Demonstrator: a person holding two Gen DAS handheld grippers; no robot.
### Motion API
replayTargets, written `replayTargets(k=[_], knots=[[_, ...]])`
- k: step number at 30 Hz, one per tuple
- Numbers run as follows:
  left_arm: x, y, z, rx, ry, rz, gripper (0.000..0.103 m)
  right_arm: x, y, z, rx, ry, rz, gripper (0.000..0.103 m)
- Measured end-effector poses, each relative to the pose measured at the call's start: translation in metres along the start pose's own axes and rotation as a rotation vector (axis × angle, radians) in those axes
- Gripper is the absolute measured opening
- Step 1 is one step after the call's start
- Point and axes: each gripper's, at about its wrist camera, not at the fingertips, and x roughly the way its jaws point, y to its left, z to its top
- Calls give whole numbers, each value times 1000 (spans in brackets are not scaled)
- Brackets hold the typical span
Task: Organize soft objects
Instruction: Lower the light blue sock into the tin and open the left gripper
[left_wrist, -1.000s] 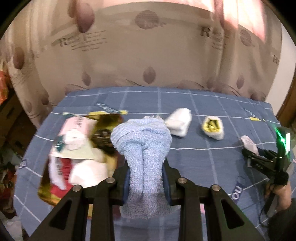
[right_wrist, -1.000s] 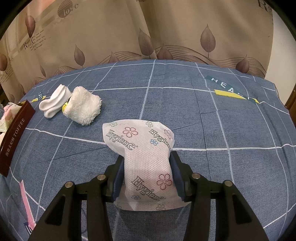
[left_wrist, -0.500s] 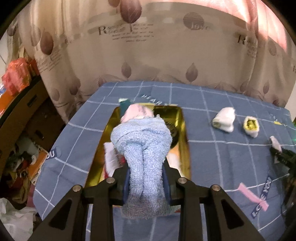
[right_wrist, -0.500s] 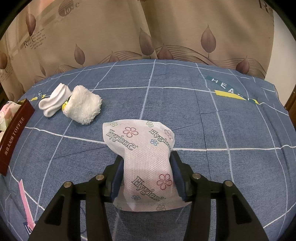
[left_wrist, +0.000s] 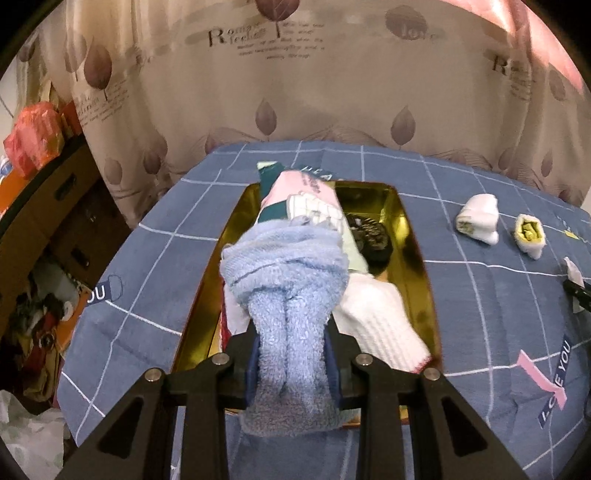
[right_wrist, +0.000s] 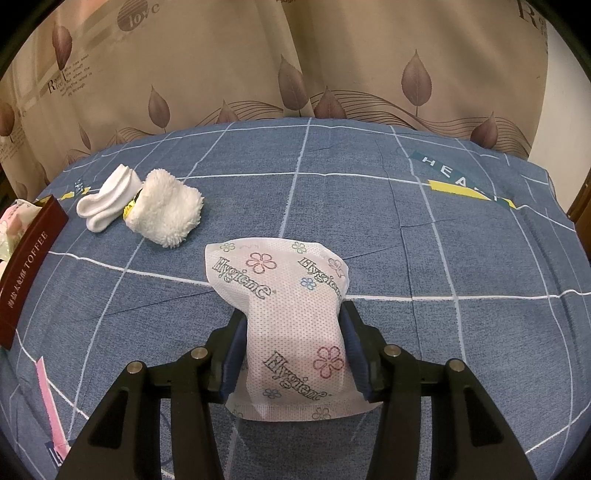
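Towel (left_wrist: 291, 310) (light blue) is pinched by left fingers (left_wrist: 255, 350) over tin (left_wrist: 413, 236); right fingers (right_wrist: 352, 336) clamp tissue pack (right_wrist: 291, 314).

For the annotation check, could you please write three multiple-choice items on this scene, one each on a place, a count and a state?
1. Where is the blue towel?
A. Flat on the bedspread
B. Between the left gripper's fingers, in front of the gold tin
C. Beside the curtain

2. How many white rolled items lie loose on the bedspread?
A. Two
B. Four
C. None

3. What state is the right gripper in?
A. Open and empty
B. Shut on nothing
C. Shut on the flowered packet

Answers:
1 B, the left gripper clamps the towel, with the gold tin behind it.
2 A, a white sock roll and a fluffy roll.
3 C, its pads squeeze the flowered packet.
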Motion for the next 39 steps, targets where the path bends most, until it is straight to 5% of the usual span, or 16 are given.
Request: replayTargets(k=[8,13,19,29,34,39], knots=[[10,4,-3,3,11,7,37,0,0,0,-1,0,-1,47],[3,2,-6,19,-5,-28,57,0,0,0,-5,1,-5,47],[-16,3,-7,-8,-52,-67,64,0,0,0,-8,2,-8,48],[-46,0,15,-94,-209,-31,67,1,2,0,-17,5,-14,50],[-34,1,6,-131,-168,-105,67,0,3,-1,-22,5,-18,50],[-34,1,3,-119,-184,-70,67,0,4,0,-22,-5,-16,41]])
